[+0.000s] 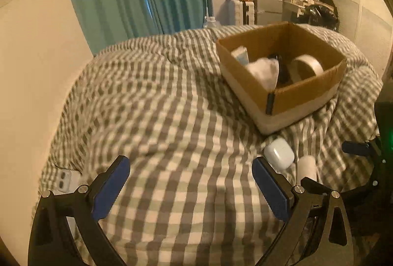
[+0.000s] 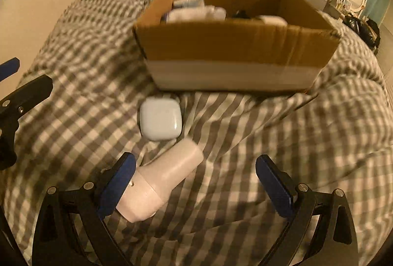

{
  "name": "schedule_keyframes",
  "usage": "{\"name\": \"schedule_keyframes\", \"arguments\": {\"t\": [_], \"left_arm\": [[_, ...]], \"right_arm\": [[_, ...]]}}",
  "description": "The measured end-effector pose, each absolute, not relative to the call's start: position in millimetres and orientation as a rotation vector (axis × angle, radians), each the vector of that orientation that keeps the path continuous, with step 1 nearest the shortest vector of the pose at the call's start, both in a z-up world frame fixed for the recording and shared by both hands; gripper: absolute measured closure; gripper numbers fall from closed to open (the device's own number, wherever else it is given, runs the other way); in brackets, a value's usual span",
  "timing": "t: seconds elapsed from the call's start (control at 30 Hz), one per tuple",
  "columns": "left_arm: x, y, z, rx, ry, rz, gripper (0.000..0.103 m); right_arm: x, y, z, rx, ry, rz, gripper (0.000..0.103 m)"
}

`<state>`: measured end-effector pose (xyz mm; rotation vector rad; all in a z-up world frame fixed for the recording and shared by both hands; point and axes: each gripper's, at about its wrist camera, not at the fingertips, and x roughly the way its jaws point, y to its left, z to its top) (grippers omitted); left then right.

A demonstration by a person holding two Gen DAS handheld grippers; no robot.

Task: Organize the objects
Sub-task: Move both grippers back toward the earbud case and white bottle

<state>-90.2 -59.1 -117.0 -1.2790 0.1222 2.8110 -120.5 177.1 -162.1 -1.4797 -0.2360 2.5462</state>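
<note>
Right wrist view: right tongs (image 2: 195, 182) spread wide, nothing gripped, low over a checked duvet (image 2: 307, 155) on the bed. White cylindrical bottle (image 2: 162, 182) lies tilted on the duvet between the pads, its base end touching the left blue pad (image 2: 118, 187); right pad apart from it. White earbud case (image 2: 160, 122) lies just beyond the bottle, near the cardboard box (image 2: 233, 49), which sits further back on the duvet. Box contents blurred, white items and something dark.

Left wrist view: left tongs (image 1: 191, 188) also wide open, empty, over bare duvet, well left of the box. Box holds a tape roll (image 1: 307, 66), white cloth-like item (image 1: 265, 71), small carton (image 1: 240, 54). Earbud case and bottle lie near the box corner, beside the left tongs' right finger.
</note>
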Motion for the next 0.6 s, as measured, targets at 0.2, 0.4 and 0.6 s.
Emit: {"name": "schedule_keyframes", "arguments": {"t": [0.2, 0.4, 0.6], "left_arm": [[-91, -68, -131, -1.313, 0.054, 2.771, 0.001], [-97, -72, -135, -1.322, 0.021, 2.753, 0.001], [-98, -70, -134, -1.336, 0.032, 2.763, 0.001]], "right_arm": [[-122, 170, -180, -1.565, -0.247, 2.533, 0.008], [-123, 171, -189, -1.656, -0.145, 2.571, 0.037], [-107, 170, -164, -1.611, -0.174, 2.668, 0.068]]}}
